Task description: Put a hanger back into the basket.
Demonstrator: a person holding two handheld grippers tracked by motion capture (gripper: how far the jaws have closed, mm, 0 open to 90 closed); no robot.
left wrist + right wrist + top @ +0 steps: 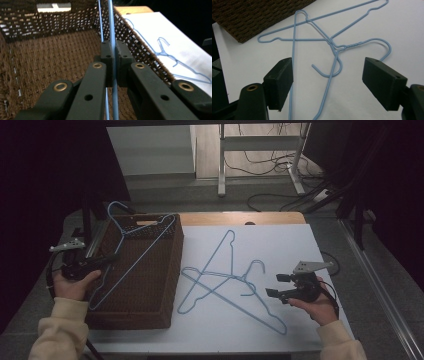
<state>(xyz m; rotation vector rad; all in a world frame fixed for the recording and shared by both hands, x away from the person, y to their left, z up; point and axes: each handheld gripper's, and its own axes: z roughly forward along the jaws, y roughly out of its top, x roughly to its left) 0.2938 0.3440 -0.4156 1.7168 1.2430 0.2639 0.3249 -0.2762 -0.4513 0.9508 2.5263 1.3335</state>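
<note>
The left tongs (107, 259) pinch the thin wire of a blue hanger (131, 251) that rests across the brown woven basket (172, 270), at about nine o'clock on the table (300, 330) in the high view. In the left gripper view the wire runs straight up between the pressed pads, with the basket's floor below it. The hanger's hook pokes past the basket's far rim and its lower corner hangs over the near left wall, so it sits on the rim and not down inside.

The likely trouble from here is a snag. If the left tongs let go now, the frame could stay propped on the rim or slide out over the wall instead of dropping flat. The wire is also slim and smooth, so it may swivel in the grip as it is lowered.

The right tongs (271, 285) stand spread and empty at about four o'clock, aimed at two more hangers (329, 42) lying on the white table. These cross each other and their hooks interlock near the middle, as the right gripper view shows. Lifting one would probably drag the other along, or spring it sideways off the table.

All three are the same pale blue wire, with a twisted neck and small shoulder notches.
</note>
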